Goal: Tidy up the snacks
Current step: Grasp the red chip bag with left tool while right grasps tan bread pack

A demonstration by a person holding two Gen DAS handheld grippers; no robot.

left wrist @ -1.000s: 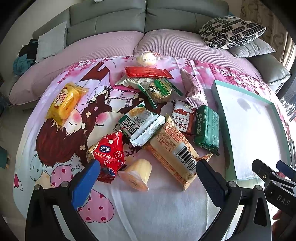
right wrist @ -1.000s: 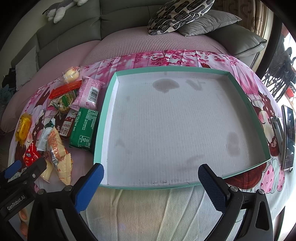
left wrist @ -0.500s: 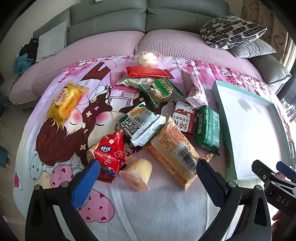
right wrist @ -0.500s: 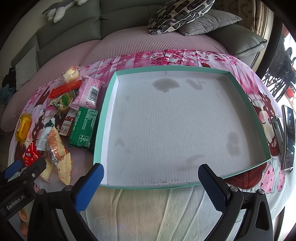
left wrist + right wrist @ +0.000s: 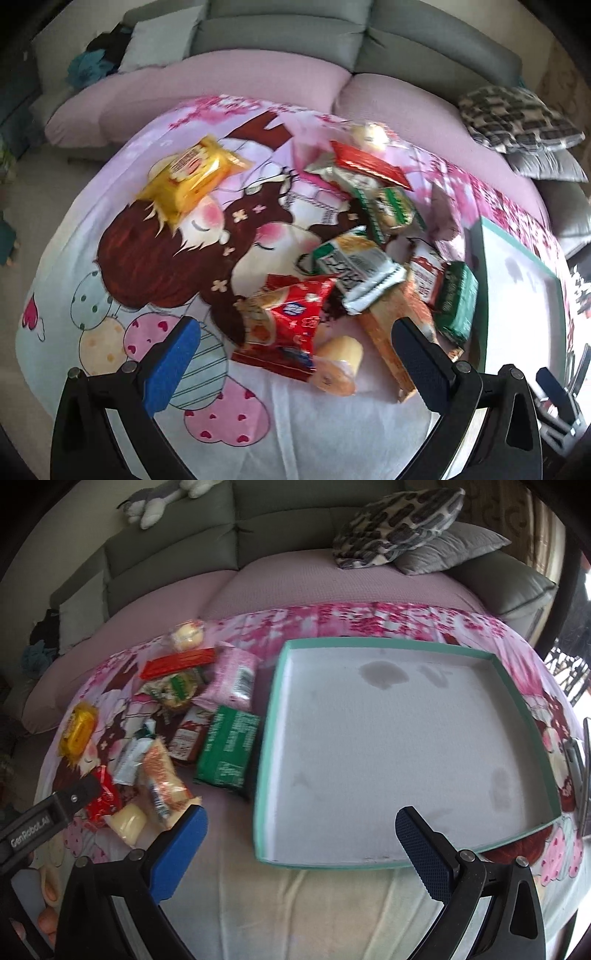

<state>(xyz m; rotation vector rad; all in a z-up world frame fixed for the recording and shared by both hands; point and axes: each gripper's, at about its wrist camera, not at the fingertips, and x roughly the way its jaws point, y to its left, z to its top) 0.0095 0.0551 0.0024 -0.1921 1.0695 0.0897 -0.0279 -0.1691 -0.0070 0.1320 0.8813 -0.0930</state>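
Several snack packs lie heaped on a pink cartoon cloth. Nearest my open left gripper [image 5: 295, 347] are a red packet [image 5: 291, 325] and a pale jelly cup [image 5: 338, 363]. An orange wrapper [image 5: 399, 332] and a dark green pack [image 5: 456, 301] lie to the right, a yellow packet [image 5: 192, 173] far left. A shallow teal-rimmed box [image 5: 264, 760] with a white bottom holds nothing. My right gripper [image 5: 299, 834] hangs open over its near left corner. The green pack [image 5: 229, 747] and a pink pack [image 5: 234, 677] lie just left of the box.
A grey sofa [image 5: 280, 40] with a patterned cushion [image 5: 399, 520] and a plush toy [image 5: 162, 500] backs the pink ottoman. A phone-like object [image 5: 581, 771] lies at the right edge of the cloth. The left gripper's body [image 5: 44, 819] shows in the right wrist view.
Both views have swung: the left gripper moved left and closer to the snack pile, and the right gripper shifted left toward the box's left corner. Both stayed open.
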